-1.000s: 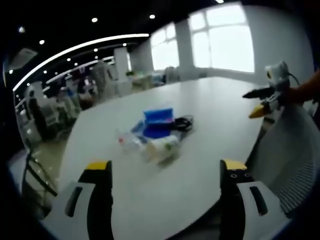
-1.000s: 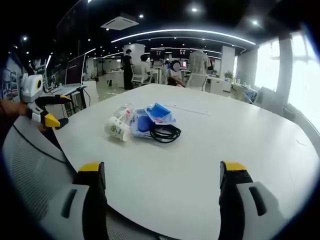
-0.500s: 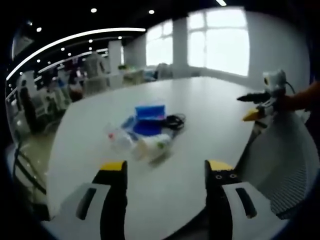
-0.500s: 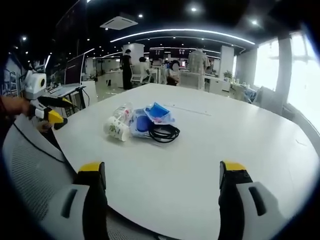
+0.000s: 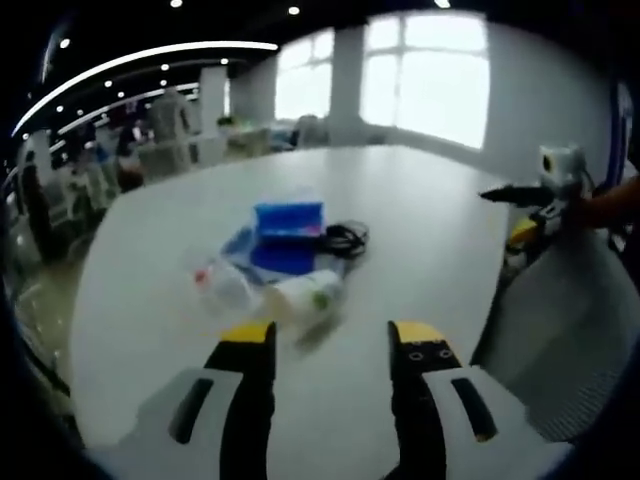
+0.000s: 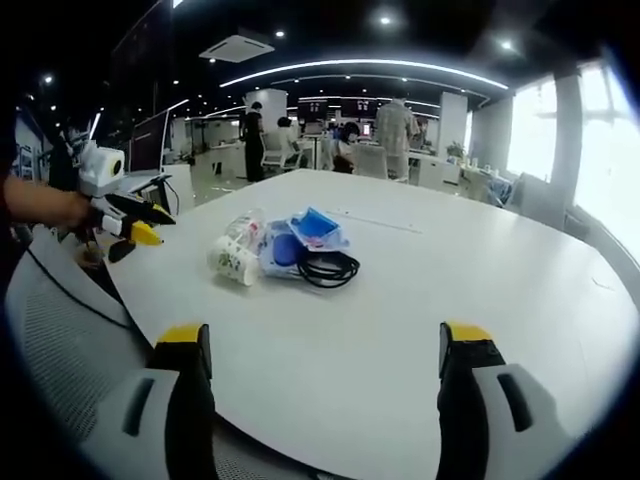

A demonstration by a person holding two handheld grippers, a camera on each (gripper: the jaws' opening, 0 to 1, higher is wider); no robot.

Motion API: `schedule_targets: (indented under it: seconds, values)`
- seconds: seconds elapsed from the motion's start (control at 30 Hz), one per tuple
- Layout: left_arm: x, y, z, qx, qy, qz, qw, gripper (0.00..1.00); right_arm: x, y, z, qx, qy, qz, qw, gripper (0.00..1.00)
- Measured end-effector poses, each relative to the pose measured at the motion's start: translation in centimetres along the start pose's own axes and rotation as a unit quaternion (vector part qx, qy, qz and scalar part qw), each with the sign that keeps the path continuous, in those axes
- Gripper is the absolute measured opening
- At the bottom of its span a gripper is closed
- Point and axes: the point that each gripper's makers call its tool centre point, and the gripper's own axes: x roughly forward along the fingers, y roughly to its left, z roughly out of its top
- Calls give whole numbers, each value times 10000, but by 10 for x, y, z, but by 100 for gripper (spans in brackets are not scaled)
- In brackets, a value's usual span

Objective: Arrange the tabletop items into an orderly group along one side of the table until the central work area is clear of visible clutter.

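White desk (image 6: 480, 270), broad and rounded, carrying one small heap of clutter near its middle; every place below is given from the blue box (image 5: 288, 221) at the heart of that heap. Blue box: rigid-looking plastic, apparently light, lying on a blue pouch or bag (image 6: 285, 250) that looks soft and crinkly; best taken by the box's short edges, since the pouch would likely sag or slide if pinched alone. Black cable (image 6: 328, 266): loosely coiled, touching the box on the side toward the windows; limp, liable to trail and snag, so the bundle of loops is the place to grip. White paper cup (image 6: 232, 260) with green print: lying on its side just beside the box, on the side nearer the left gripper; light, easily crushed, inclined to roll, so a gentle hold across the body or at the rim seems wise. Clear plastic bottle (image 6: 245, 226): also toppled, next to the cup; smooth and probably slippery, neck or cap the safer hold. Left gripper (image 5: 330, 345): fingers part-way apart with a moderate gap, holding nothing, pointed at the cup and short of it. Right gripper (image 6: 325, 345): fingers spread wide and empty, well apart from the heap, over the desk's near edge. Grey mesh chair back (image 6: 60, 340) stands by the desk edge.
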Motion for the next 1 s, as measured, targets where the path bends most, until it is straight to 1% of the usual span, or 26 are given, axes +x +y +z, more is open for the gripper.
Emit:
schedule_targets:
  seconds: [0.23,0.43,0.53,0.63,0.73,0.83,0.9,0.93,1.0]
  values:
    - [21,13,1,-54,94,-115,9999,33,0,-1,1,35,-34,-32,10000,94]
    - [39,22,-3,-193,220,-220,9993,31,0,-1,1,27,-32,-24,10000,93]
    - [46,24,-5,-254,263,-269,9990,29,0,-1,1,28,-29,-19,10000,92]
    - [53,27,-9,-266,378,-329,9984,26,0,-1,1,18,-23,-21,10000,92]
    - [57,28,-8,-326,397,-357,9980,26,0,-2,1,33,-24,-25,10000,91]
    - [64,28,-11,-270,516,-430,9974,26,-1,-2,2,36,-35,-36,10000,91]
    - [68,29,-14,-308,600,-481,9966,25,-2,-2,3,-37,-50,-48,10000,88]
    - [71,30,-17,-354,657,-520,9959,24,-2,-2,5,-69,-107,-41,9999,87]
    - [75,31,-20,-410,732,-565,9949,24,-1,-1,3,-56,-55,-7,10000,88]
